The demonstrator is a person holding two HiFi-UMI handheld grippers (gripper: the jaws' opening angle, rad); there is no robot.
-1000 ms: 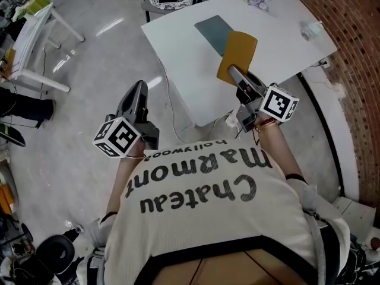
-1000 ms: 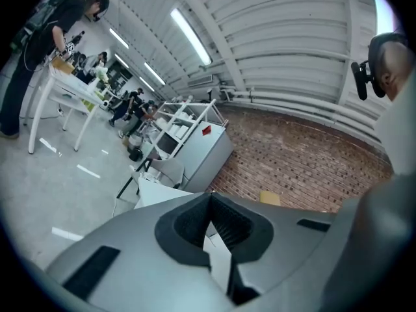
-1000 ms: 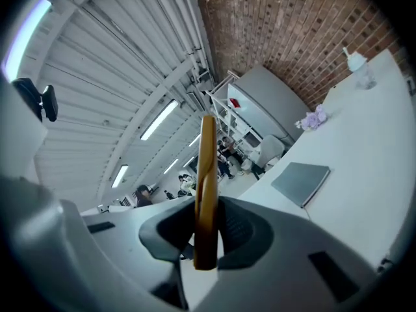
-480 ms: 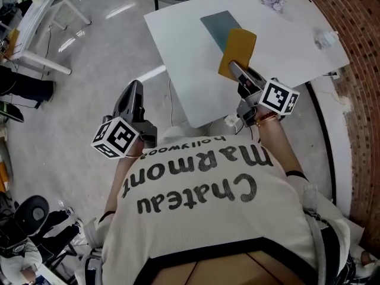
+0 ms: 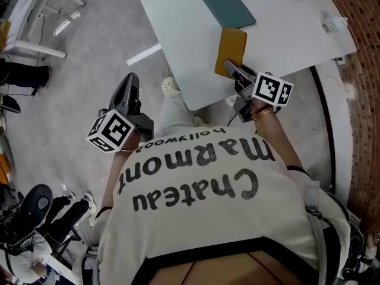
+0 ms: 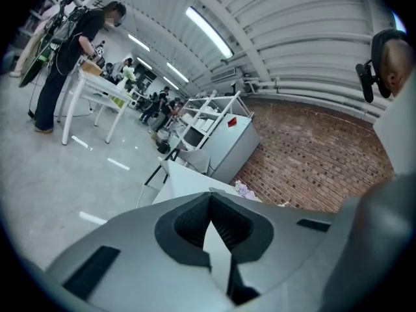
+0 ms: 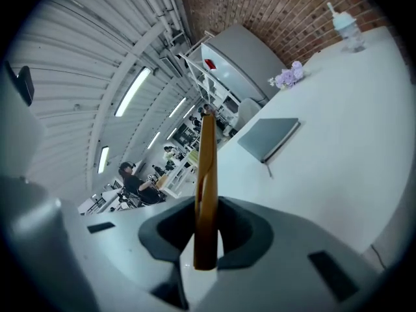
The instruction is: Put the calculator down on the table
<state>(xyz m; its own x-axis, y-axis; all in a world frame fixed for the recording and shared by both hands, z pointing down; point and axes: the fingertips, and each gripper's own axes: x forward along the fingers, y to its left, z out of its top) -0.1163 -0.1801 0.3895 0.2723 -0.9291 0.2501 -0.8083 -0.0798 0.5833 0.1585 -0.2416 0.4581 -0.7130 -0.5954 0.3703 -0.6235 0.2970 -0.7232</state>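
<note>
The calculator, a flat mustard-yellow slab, hangs low over the near edge of the white table. My right gripper is shut on its near end. In the right gripper view the calculator shows edge-on as a thin upright strip between the pads of the right gripper. Whether it touches the tabletop cannot be told. My left gripper hangs over the grey floor left of the table, holding nothing. In its own view the left gripper has its fingertips together.
A teal notebook lies on the table beyond the calculator, and a small bottle stands far right. A brick wall runs along the right. A white shoe and a cable lie by the table corner. An office chair stands lower left.
Both grippers have sunk. The calculator has come down from above the table to just over its near edge, tipping flatter. The right gripper's hold on it is unchanged.
</note>
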